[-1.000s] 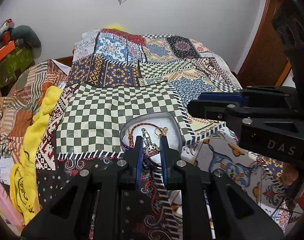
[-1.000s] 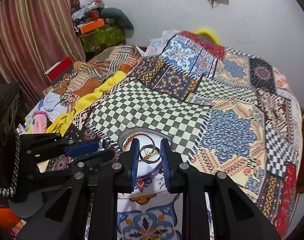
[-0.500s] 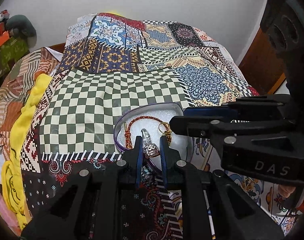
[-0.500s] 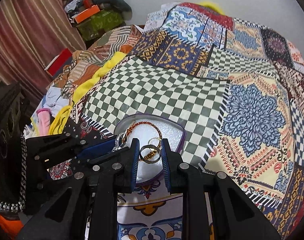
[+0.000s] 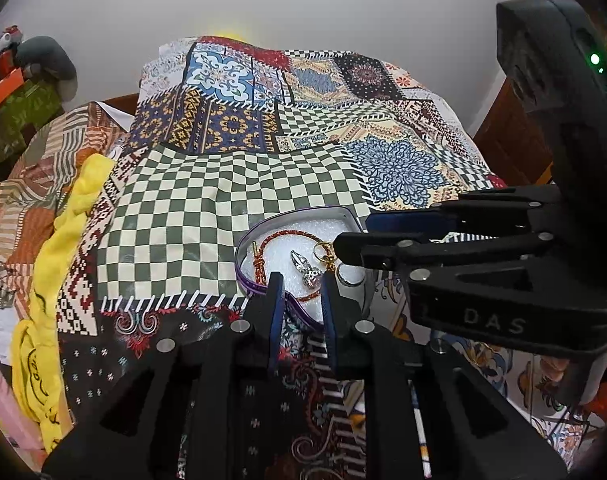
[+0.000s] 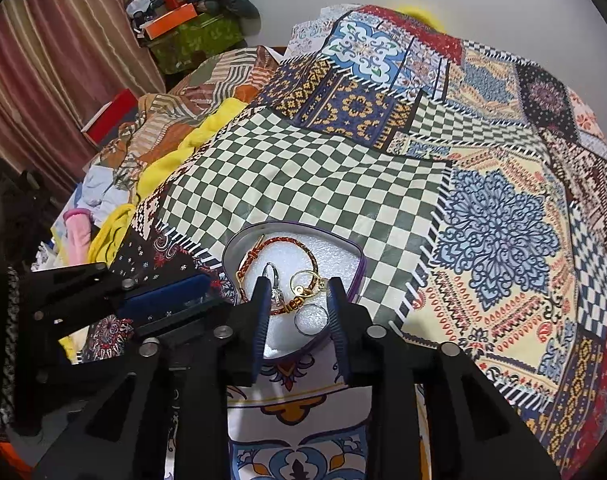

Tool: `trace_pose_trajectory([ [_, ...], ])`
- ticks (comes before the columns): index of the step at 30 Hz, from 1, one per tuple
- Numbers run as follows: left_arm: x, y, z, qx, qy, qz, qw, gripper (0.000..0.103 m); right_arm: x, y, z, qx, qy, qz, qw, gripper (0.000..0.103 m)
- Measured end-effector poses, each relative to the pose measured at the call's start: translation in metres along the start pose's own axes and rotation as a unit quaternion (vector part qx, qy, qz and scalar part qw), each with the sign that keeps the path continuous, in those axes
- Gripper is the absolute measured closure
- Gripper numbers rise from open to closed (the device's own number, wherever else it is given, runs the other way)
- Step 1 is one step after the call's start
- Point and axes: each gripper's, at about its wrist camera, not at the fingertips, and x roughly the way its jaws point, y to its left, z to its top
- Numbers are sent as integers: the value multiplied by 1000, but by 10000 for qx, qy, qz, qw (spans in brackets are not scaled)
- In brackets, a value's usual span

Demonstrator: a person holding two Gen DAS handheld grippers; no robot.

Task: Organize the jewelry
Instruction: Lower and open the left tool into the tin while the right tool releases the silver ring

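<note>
White foam: lines the heart-shaped tin [image 6: 361, 268], purple-rimmed, which lies on the patchwork bedspread [image 6: 303, 184] at the near edge of its green-checked patch.
Red braided bracelet [image 6: 291, 242]: curves along the tin's far side, lying on the foam.
Silver clip [image 5: 305, 266]: lies near the tin's middle, inside the bracelet's loop.
Gold ring [image 6: 301, 282]: just beside the clip, toward the tin's right wall.
Silver ring [image 6: 311, 318]: flat on the foam in the tin's near right corner, free of both pads.
Right gripper [image 6: 297, 314]: over the tin's near edge; jaws opening, the silver ring between them but untouched.
Left gripper [image 5: 301, 300]: at the tin's near point; jaws opening by a narrow gap, pads clear of the clip, which lies just beyond them.
Yellow cloth [image 5: 67, 216]: bunched well apart from the tin, on its left.
</note>
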Motion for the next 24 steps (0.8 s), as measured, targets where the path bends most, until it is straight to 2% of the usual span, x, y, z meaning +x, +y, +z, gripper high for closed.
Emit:
trace_pose_trajectory([
  [4,-13,0,-1,11,-61,38,10000,84,-11,3,-2,-9,-107,-54,9999,68],
  [17,-62,-18,-3,152,-317,160,9993,83,-78,10,-20,-151,-687,-460,9965,68],
  [21,-78,-32,-3,214,-447,150,9987,74,-98,3,-33,-90,-833,-518,9951,68],
  [24,-84,-45,-4,288,-473,94,9984,74,-111,-6,-45,-15,-900,-569,9943,68],
])
